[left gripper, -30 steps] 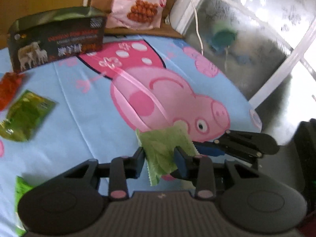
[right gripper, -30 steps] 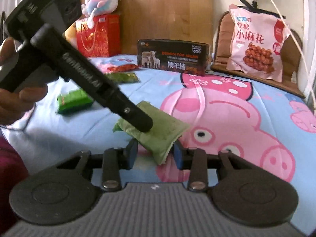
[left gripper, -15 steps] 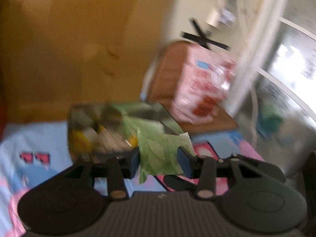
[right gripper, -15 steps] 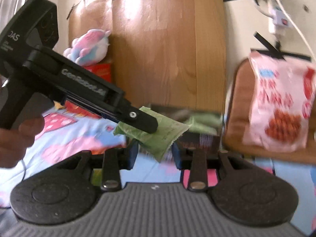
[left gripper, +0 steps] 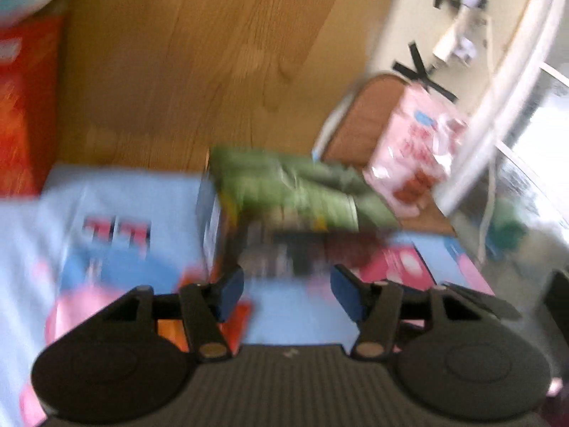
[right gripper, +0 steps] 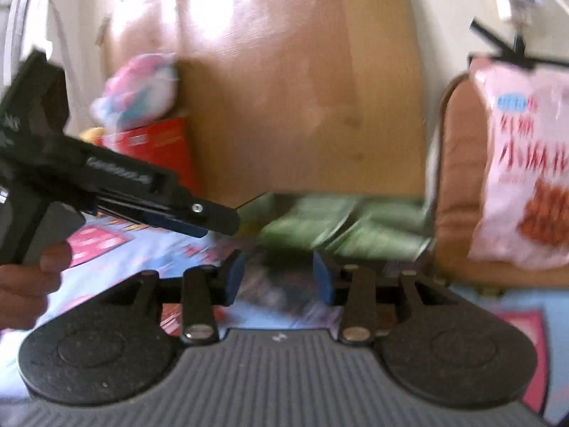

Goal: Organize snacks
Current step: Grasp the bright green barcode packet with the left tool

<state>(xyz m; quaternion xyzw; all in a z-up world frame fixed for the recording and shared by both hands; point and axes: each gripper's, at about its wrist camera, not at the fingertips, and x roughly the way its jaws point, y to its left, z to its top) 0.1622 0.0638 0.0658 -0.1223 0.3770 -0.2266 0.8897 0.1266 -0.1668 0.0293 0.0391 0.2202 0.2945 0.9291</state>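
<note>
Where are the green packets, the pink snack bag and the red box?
green packets (right gripper: 341,227), right wrist view, middle of the pile
pink snack bag (right gripper: 522,163), right wrist view, printed front
red box (right gripper: 156,149), right wrist view, front face

Open box (left gripper: 284,213) already crowded with green packets (right gripper: 341,224).

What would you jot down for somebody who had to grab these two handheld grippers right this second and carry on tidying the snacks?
Left gripper: jaws opening, nothing between them.
Right gripper: jaws opening, also empty.
Green packets lie in the open dark box just ahead of both grippers, on the blue cartoon sheet.
Large pink snack bag leans on the brown chair, right of the box.
An orange-red packet lies on the sheet under the left gripper.
Left: the orange-red packet, possibly others out of view. Both views are blurred.
</note>
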